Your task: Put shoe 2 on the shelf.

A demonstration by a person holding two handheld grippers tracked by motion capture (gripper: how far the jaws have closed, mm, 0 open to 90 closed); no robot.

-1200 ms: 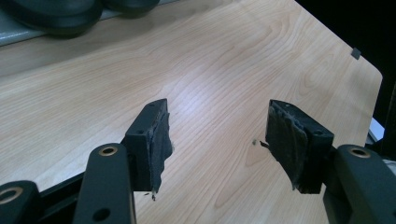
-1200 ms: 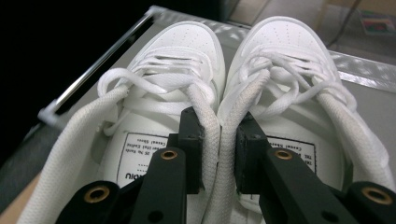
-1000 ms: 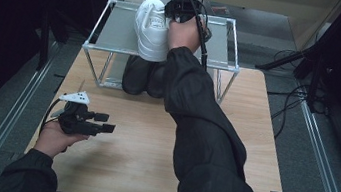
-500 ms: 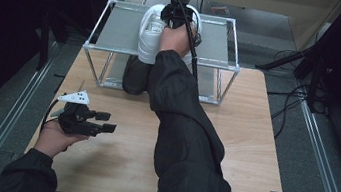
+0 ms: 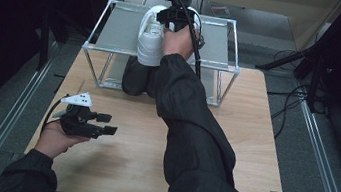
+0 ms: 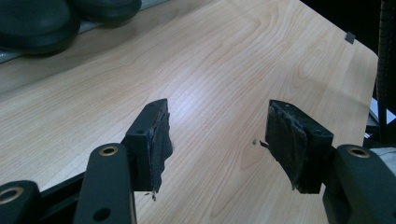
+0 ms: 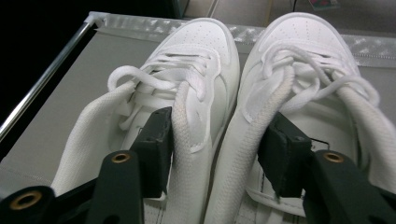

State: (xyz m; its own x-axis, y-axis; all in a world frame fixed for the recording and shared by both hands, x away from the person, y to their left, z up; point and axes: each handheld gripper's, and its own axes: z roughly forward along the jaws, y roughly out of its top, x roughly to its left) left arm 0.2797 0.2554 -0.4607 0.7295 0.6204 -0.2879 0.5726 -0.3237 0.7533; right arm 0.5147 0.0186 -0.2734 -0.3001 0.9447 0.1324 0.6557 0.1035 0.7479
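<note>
Resting at about 7 o'clock on the wooden table [image 5: 253, 138], the left gripper [image 5: 104, 123] lay in the person's left hand [image 5: 54, 137], jaws wide apart with bare tabletop between them in the left gripper view. It held nothing.

Farther out, near 12 o'clock, a pair of black shoes [image 5: 136, 76] sat on the table under the metal rack [image 5: 116, 33].

On top of the rack stood the pair of white sneakers [image 5: 151, 38], side by side, toes pointing to 12 o'clock. The right gripper [image 5: 172, 18] was over them, at the end of the outstretched right arm. In the right gripper view its jaws straddled the inner collars of the two sneakers [image 7: 219, 93]: one jaw stood inside the left-hand shoe's opening, the other inside the right-hand shoe's. The jaws had just been opening, and the two inner walls were between them. The pads looked slack against the fabric rather than pinching, though a light touch on either side could not be ruled out.

Judgement: the step in hand was releasing the sneakers onto the rack shelf. The next move calls for lifting the right gripper straight up and back toward 6 o'clock, clearing laces [image 7: 187, 70] and collars so neither shoe is dragged off the shelf edge.
</note>
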